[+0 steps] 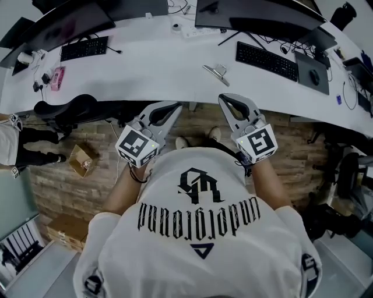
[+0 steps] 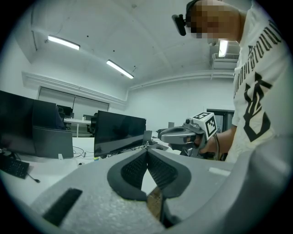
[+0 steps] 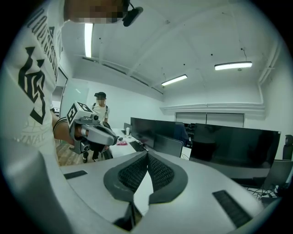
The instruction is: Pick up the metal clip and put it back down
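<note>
The metal clip [image 1: 217, 72] lies on the white desk [image 1: 157, 70], a little beyond both grippers, and shows only in the head view. My left gripper [image 1: 176, 106] is held over the desk's near edge, below and left of the clip, shut with nothing in it. My right gripper [image 1: 223, 97] sits just short of the clip, also shut and empty. In the left gripper view the jaws [image 2: 147, 151] meet at the tips, with the right gripper [image 2: 183, 135] beyond them. In the right gripper view the closed jaws [image 3: 147, 153] point at monitors, with the left gripper [image 3: 94, 132] at the left.
Two keyboards [image 1: 84, 48] [image 1: 267, 60], dark monitors [image 1: 250, 14], a mouse on a pad [image 1: 313, 73] and a pink item [image 1: 57, 77] are on the desk. An office chair [image 1: 76, 107] and a cardboard box [image 1: 81, 160] stand at the left. Another person [image 3: 100, 107] stands nearby.
</note>
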The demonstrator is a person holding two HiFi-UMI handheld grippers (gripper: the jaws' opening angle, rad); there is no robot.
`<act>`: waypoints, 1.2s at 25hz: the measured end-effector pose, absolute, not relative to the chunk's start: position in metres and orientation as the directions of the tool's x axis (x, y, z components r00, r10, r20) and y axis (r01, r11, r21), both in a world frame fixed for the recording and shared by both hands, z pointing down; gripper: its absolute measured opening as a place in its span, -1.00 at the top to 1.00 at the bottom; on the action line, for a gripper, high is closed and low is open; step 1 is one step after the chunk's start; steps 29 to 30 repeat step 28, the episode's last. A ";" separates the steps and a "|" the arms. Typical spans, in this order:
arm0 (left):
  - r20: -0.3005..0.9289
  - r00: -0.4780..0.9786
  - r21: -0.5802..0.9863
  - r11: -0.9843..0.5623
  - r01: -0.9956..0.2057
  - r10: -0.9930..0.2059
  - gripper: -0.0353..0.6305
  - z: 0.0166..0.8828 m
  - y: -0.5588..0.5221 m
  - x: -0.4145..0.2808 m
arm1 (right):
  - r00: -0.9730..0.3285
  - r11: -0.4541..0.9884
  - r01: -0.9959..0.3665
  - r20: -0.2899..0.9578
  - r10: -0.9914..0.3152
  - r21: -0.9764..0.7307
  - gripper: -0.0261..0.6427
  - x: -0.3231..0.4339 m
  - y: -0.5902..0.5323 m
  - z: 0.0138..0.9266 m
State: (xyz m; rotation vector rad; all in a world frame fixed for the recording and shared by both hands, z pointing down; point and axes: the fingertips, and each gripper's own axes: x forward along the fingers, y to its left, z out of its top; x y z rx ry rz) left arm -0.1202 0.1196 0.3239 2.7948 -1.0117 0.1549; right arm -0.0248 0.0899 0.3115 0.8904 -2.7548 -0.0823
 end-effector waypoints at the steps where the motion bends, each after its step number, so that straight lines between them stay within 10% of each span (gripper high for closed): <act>1: 0.151 0.766 0.119 -0.758 -0.642 -0.625 0.85 0.324 0.122 -0.119 | -0.783 0.812 -0.569 0.214 -0.584 0.131 0.88 -0.024 0.093 0.311; 30: 0.097 0.696 0.098 -0.690 -0.718 -0.711 0.85 0.309 0.194 0.030 | -0.858 0.897 -0.415 0.263 -0.442 0.156 0.88 0.118 0.189 0.315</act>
